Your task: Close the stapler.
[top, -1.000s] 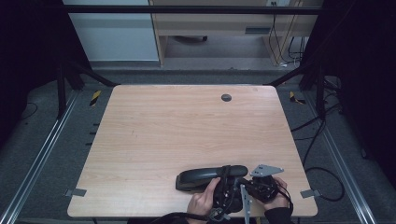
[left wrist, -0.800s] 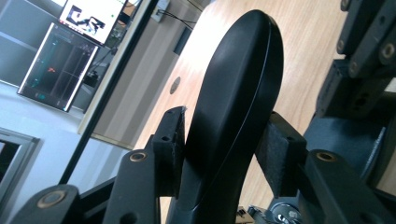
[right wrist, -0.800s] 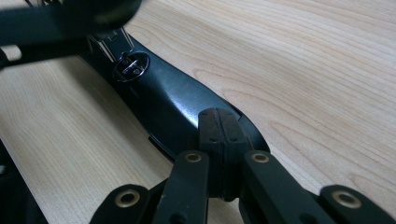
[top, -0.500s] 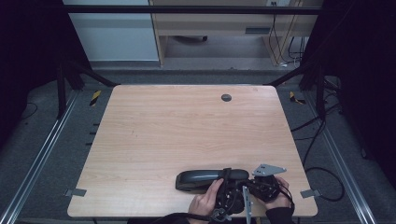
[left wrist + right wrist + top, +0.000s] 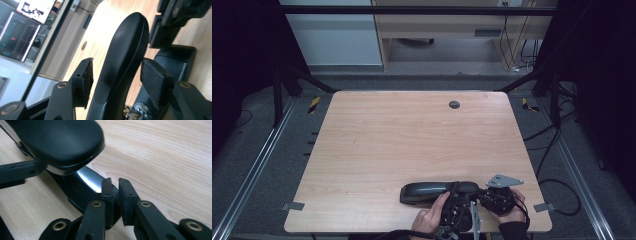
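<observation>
Left gripper jaws newly parted, stapler loose between them

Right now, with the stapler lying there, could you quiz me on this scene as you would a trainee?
1. True or false: the left gripper has its pads pressed on the stapler.
2. Where on the table does the stapler lie? A: near the front edge, by the hands. B: at the far edge. C: in the far left corner.
3. How many small round dark spots mark the table's far side?
Key: 1 false, a gap shows on each side, and the jaws have just been opening. 2 A. 3 one.
</observation>
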A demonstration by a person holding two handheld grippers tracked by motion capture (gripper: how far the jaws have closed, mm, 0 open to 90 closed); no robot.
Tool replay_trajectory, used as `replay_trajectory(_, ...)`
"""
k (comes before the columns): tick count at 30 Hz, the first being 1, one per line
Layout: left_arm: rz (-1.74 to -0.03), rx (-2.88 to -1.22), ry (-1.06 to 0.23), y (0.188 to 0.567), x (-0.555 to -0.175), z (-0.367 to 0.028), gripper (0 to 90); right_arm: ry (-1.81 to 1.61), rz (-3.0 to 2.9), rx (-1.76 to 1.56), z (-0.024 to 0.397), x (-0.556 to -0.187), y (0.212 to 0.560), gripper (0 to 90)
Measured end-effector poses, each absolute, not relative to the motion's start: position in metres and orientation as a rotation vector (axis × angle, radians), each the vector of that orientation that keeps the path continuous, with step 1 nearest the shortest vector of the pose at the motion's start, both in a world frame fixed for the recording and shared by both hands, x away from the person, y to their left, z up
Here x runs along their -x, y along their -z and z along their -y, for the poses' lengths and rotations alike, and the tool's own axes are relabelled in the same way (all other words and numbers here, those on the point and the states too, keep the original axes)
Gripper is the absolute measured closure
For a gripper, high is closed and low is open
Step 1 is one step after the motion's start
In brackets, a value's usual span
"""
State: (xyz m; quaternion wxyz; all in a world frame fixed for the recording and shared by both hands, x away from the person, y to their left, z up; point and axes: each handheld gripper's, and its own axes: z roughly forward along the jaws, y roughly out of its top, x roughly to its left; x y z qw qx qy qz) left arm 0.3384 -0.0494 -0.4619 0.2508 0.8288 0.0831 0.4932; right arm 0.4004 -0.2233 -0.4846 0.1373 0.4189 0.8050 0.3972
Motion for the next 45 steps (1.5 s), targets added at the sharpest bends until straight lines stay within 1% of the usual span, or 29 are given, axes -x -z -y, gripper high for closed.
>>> replay_trajectory(8,-0.244,-2.239,-1.250,0.447,-0.333,0.039,42.0,-1.165,-2.301,-1.231,0.227,-0.400,0.482,79.5)
replay_trajectory(11,-0.259,-2.231,-1.236,0.440,-0.333,0.033,41.3,-1.171,-2.292,-1.219,0.229,-0.400,0.481,78.1)
replay_trajectory(16,-0.319,-2.206,-1.188,0.427,-0.337,0.020,40.9,-1.177,-2.268,-1.221,0.230,-0.400,0.480,76.5)
replay_trajectory(21,-0.383,-2.179,-1.159,0.416,-0.344,0.005,40.5,-1.186,-2.244,-1.224,0.235,-0.400,0.477,78.8)
replay_trajectory(25,-0.429,-2.164,-1.154,0.411,-0.352,-0.007,39.4,-1.198,-2.230,-1.235,0.238,-0.400,0.475,83.8)
replay_trajectory(30,-0.500,-2.164,-1.116,0.410,-0.362,-0.023,38.8,-1.203,-2.218,-1.238,0.241,-0.400,0.471,89.6)
replay_trajectory(37,-0.605,-2.142,-1.034,0.408,-0.375,-0.048,37.6,-1.230,-2.176,-1.261,0.247,-0.402,0.464,90.0)
replay_trajectory(45,-0.700,-2.120,-0.983,0.411,-0.386,-0.078,36.7,-1.252,-2.156,-1.255,0.248,-0.401,0.459,90.0)
